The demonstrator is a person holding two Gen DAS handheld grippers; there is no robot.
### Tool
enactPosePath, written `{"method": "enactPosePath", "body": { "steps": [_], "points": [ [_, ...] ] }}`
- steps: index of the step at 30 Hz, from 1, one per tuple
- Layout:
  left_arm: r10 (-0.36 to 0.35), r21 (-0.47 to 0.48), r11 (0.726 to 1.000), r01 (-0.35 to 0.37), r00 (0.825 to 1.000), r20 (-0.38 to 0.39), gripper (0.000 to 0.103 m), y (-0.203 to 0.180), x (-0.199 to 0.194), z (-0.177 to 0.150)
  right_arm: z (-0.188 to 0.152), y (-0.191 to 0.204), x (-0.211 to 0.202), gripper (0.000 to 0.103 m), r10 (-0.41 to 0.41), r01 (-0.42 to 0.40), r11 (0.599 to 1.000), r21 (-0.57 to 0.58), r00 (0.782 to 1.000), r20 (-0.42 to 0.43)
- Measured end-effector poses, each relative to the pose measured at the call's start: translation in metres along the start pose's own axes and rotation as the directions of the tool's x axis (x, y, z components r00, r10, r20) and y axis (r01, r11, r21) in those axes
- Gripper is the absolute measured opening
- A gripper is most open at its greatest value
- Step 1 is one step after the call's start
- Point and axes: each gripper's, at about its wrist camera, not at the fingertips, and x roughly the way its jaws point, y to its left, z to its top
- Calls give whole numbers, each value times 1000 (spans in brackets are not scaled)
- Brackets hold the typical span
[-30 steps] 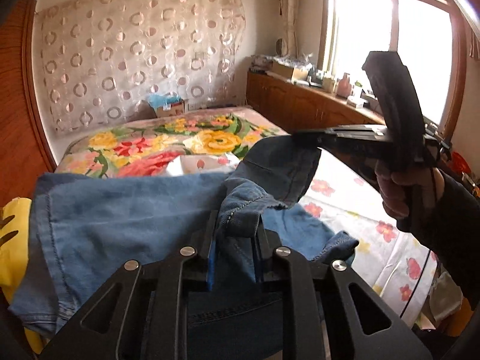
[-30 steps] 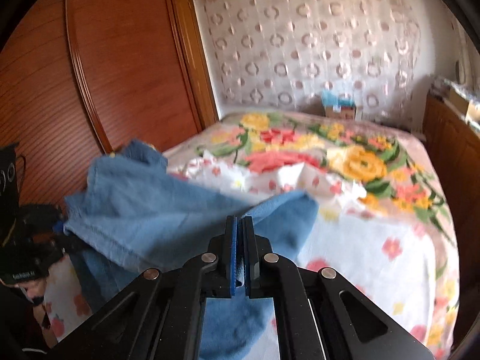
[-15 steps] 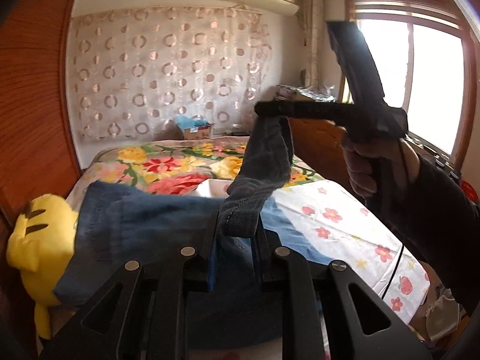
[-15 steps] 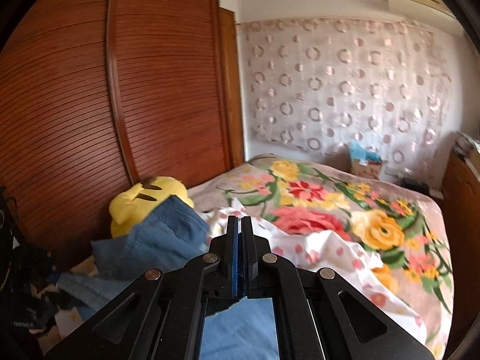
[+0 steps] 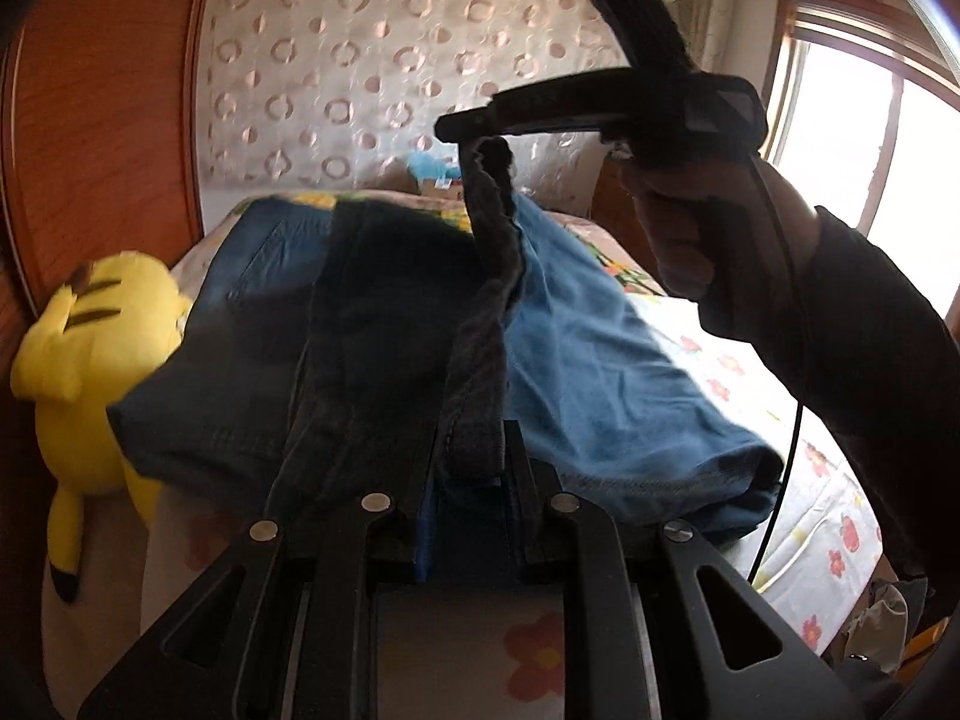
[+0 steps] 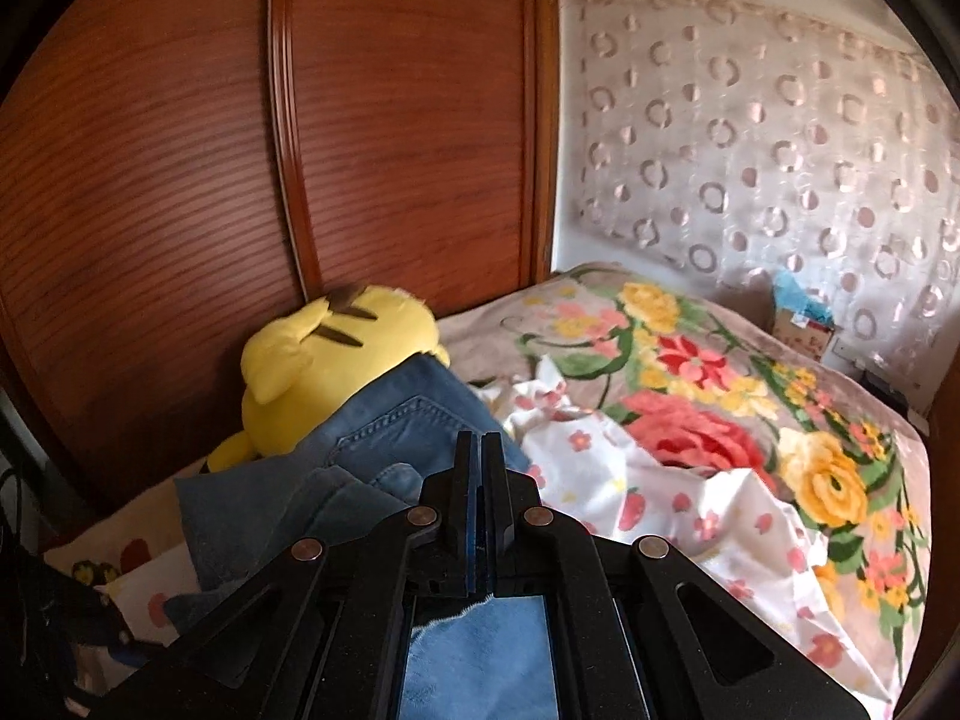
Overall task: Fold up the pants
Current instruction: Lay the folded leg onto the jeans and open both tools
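While both grippers pinch the jeans, a yellow plush toy sits at the bed's left edge against the wooden wardrobe.
Left gripper fingers clenched on a dark waistband fold low over the floral sheet; right gripper fingers clamped on the hem, raised above; denim drapes between them across the bed, touching the plush.

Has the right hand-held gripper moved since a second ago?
Yes. In the left wrist view, the right hand-held gripper has risen and come leftward, from window-sill height to against the patterned curtain, lifting the jeans.
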Motion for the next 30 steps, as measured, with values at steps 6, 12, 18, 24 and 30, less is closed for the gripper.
{"method": "enactPosePath", "body": {
  "steps": [6,12,18,24,30],
  "points": [
    [16,-31,999,-17,1000,-24,20,14,7,-9,5,7,23,0,26,-26,1000,-3,999,-46],
    [19,-45,999,-20,999,-30,21,23,3,-9,-2,3,9,10,24,-24,1000,8,999,-43],
    [41,-21,999,-41,999,-8,54,15,-8,-6,-28,-21,-36,41,-37,37,999,29,999,-11],
    [52,10,999,-52,999,6,80,5,-8,1,-75,-40,-94,44,-94,95,992,84,995,-23],
    [55,30,998,-56,998,18,80,-11,-9,2,-133,-34,-149,49,-150,157,974,166,987,-51]
  ]
}}
